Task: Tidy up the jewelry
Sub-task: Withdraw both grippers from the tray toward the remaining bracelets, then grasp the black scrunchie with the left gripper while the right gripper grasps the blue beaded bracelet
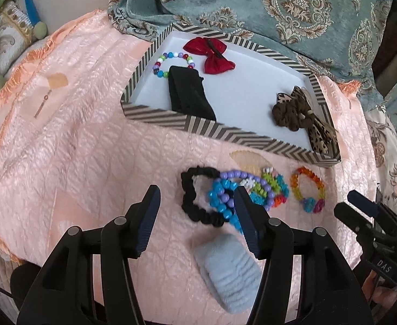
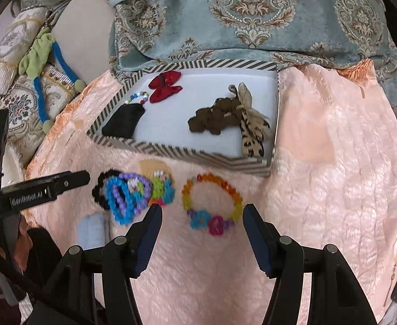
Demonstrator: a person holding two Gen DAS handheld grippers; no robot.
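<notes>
A chevron-striped box on the pink quilt holds a red bow, a beaded bracelet, a black pouch and a brown scrunchie with a leopard bow. In front of it lie a black scrunchie, tangled blue and purple bead bracelets, and a rainbow bracelet. My left gripper hangs open above the black scrunchie, with a grey-blue scrunchie nearer me. My right gripper is open over the rainbow bracelet, pads clear of it.
Teal damask fabric is bunched against the box's far side. A blue and green cord lies at the far left off the quilt. Bare pink quilt spreads left and right of the box.
</notes>
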